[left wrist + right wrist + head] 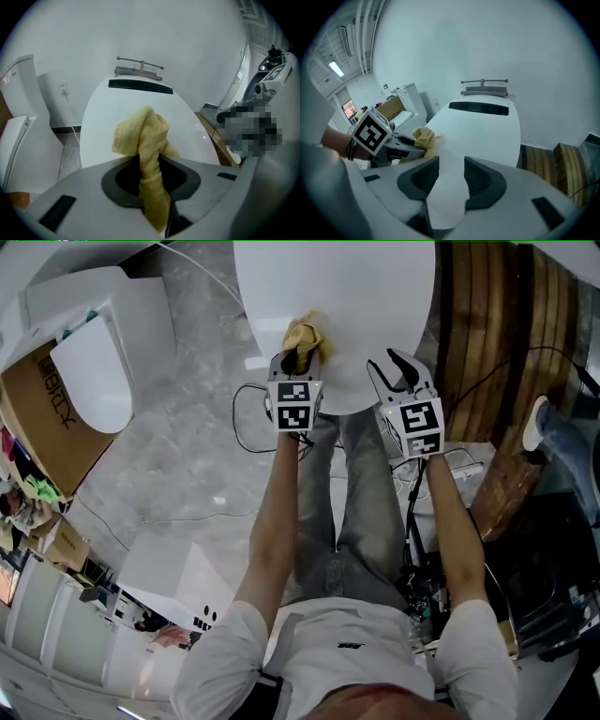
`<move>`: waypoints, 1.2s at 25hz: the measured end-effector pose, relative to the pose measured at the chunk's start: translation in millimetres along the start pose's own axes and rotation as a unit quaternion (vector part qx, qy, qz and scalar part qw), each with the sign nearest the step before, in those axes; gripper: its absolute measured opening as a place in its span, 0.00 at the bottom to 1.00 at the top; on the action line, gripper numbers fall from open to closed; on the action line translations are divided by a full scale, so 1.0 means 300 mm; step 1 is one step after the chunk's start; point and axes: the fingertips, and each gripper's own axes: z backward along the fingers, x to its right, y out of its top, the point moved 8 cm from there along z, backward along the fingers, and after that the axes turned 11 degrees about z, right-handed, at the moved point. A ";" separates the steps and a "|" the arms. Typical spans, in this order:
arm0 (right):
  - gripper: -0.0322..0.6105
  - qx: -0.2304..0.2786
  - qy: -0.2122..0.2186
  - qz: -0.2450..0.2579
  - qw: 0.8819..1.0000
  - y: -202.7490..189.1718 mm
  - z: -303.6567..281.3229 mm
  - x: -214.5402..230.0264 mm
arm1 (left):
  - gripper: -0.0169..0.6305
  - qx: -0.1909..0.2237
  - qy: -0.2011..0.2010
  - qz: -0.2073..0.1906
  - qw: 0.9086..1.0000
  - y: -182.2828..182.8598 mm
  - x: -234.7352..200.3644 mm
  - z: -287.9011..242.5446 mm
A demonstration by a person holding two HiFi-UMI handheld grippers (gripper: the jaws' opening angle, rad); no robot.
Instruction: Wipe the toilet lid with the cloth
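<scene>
Forearms (277, 512) stretch out from the person's white shirt (347, 643), a gripper in each hand. On the left gripper (298, 357) the jaws are pinched tight on the yellow cloth (305, 334), whose bunched end sits at the near left edge of the white toilet lid (356, 296), seemingly touching it. Just beside it, the right gripper (398, 367) hangs over the lid's front, jaws apart and holding nothing. I'd say wiping is barely begun; next the cloth wants pressing down and sweeping toward the hinge.

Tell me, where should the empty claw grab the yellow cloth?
Probably the puffy bunch of the cloth poking out past the left claw, which pinches its twisted tail. The open right claw could come from its own side, jaws straddling the bunch above the flat lid.
</scene>
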 end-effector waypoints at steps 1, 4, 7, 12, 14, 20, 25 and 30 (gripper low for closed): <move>0.34 0.000 0.000 0.002 1.000 0.002 -0.002 -0.004 | 0.19 0.001 0.002 0.002 1.000 -0.002 -0.011 0.004; 0.34 0.000 0.002 0.005 1.000 0.010 -0.009 -0.017 | 0.19 0.002 0.008 0.006 1.000 -0.005 -0.041 0.016; 0.34 0.000 0.005 0.006 1.000 0.019 -0.018 -0.037 | 0.19 0.003 0.012 0.010 1.000 -0.011 -0.067 0.027; 0.34 0.005 0.015 0.015 1.000 0.050 -0.037 -0.080 | 0.19 0.005 0.021 0.013 1.000 -0.018 -0.112 0.050; 0.34 0.005 0.019 0.017 1.000 0.066 -0.047 -0.100 | 0.19 0.006 0.025 0.015 1.000 -0.020 -0.136 0.060; 0.34 0.003 0.024 0.024 0.999 0.097 -0.068 -0.146 | 0.19 0.004 0.042 0.020 0.999 -0.033 -0.218 0.098; 0.34 0.003 0.022 0.027 0.999 0.113 -0.069 -0.166 | 0.19 0.000 0.066 0.026 0.997 -0.046 -0.294 0.143; 0.34 -0.002 0.016 0.028 0.999 0.111 -0.061 -0.187 | 0.19 -0.001 0.084 0.031 0.996 -0.072 -0.348 0.194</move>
